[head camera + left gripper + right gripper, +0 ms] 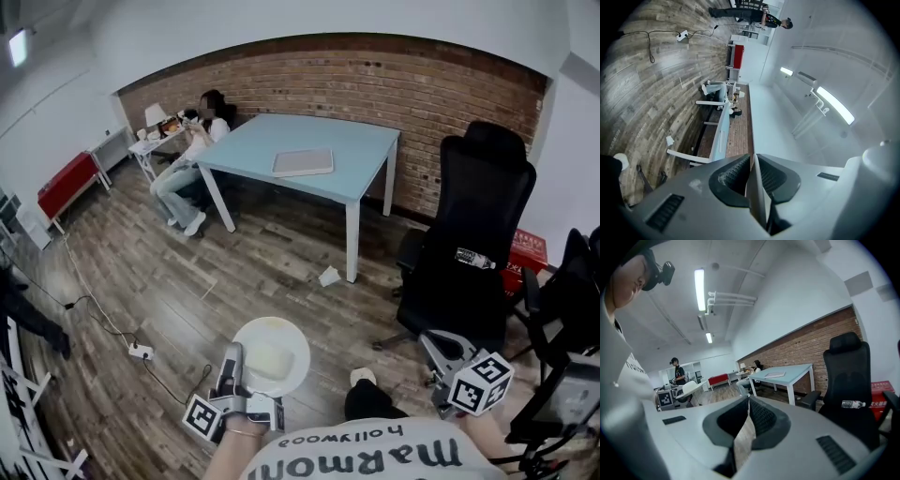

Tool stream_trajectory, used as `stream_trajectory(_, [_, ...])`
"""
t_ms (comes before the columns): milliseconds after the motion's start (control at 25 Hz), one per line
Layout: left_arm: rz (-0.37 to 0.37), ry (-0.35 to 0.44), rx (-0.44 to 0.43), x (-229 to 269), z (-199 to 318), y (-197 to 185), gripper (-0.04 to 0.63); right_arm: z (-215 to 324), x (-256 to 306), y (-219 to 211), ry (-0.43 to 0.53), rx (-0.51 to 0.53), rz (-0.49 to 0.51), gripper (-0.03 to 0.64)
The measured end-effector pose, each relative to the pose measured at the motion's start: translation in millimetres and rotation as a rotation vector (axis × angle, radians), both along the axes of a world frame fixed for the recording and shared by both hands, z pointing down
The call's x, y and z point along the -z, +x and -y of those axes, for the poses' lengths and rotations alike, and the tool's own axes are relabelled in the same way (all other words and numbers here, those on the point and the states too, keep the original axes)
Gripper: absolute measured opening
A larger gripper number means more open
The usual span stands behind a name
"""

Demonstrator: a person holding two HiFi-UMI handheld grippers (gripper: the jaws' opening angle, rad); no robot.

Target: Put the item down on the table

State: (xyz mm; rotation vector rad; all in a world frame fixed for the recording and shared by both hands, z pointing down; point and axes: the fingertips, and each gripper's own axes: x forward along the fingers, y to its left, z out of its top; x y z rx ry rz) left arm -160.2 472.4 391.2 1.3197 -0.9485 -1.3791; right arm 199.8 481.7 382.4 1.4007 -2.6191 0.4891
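Blue worktop (366, 155) stands well ahead — carrying step. Left tongs (234, 361) clamp a white plate (277, 354); right tongs (433, 345) closed, empty. Next: approach, lower it flat.

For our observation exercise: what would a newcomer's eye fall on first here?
The white plate clamped in the left gripper, low in the head view. Beyond it, a light blue table stands against the brick wall, a black office chair to its right.
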Motion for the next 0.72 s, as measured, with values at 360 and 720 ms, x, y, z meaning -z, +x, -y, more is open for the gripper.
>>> stream_trajectory(360, [0.006, -0.015, 0.035, -9.4, 24.3, -7.5, 0.034, 32.7, -11.3, -20.2, -0.013, 0.066, -0.084, 0.015])
stream_trajectory(720, [0.013, -0.048, 0.041, -25.2, 89.9, -14.9, 0.034, 104.1, -24.5, -26.0, -0.033, 0.068, -0.026, 0.015])
